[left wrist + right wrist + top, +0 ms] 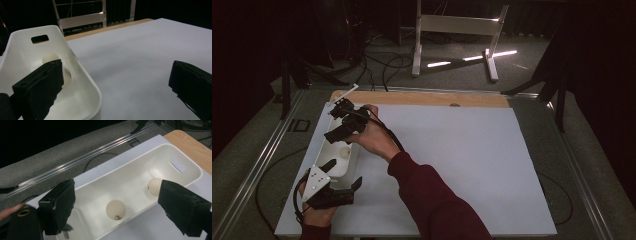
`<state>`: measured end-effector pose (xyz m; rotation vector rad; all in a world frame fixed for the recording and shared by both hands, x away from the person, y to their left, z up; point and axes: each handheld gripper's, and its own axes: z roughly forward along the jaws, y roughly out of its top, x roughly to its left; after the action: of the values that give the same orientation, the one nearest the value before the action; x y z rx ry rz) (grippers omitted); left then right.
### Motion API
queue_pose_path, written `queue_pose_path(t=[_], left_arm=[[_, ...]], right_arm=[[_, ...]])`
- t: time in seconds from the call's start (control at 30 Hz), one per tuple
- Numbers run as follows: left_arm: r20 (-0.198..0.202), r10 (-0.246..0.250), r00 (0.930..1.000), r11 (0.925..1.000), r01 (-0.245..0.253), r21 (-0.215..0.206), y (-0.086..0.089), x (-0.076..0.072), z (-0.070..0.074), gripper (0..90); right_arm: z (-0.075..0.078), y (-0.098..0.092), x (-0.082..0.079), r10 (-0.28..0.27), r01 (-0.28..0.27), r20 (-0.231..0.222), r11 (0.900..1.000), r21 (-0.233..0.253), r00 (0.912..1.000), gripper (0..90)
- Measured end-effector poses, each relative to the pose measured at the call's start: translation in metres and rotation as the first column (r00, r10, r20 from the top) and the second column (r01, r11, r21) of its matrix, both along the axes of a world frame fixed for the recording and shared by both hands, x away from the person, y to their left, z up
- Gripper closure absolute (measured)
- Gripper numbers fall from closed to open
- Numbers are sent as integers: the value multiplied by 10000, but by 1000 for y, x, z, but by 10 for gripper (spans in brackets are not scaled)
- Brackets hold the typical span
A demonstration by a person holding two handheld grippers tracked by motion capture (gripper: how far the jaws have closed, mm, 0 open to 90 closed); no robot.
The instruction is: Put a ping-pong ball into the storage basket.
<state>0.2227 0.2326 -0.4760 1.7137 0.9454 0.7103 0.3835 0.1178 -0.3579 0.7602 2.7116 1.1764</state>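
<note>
White sheeting is covering the desk (pixel 452 165) in the high view, where a white bin (pixel 337 157) is lying along the left edge with wide bare room to its right, the left tongs (pixel 343 186) spreading over its near end and the right tongs (pixel 343 120) hanging over its far half. Looking along the left tongs (pixel 115 82), released and empty, one jaw is dipping inside the bin (pixel 82 75) near a ball (pixel 50 58). Along the right tongs (pixel 117 207), likewise released, two balls (pixel 115 210) are resting on the bin (pixel 140 157) floor, so I judge a pick-out is starting, calling for a straight drop clear of the walls.
</note>
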Motion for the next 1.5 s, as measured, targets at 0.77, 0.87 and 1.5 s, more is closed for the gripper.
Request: queue_pose_path(t=[0.77,0.87,1.5], left_arm=[[-96,-52,9999,9999,53,147,-2,1,-1,2],[-99,-71,9999,9998,72,162,-3,2,-1,2],[-196,-50,9998,9999,53,131,-3,2,-2,2]], right_arm=[[2,-54,-9,89,-78,371,9996,-281,9993,117],[-1,-68,-11,11,-3,357,9997,-231,9994,115],[-29,-185,-16,-1726,1733,324,9846,-208,9845,75]])
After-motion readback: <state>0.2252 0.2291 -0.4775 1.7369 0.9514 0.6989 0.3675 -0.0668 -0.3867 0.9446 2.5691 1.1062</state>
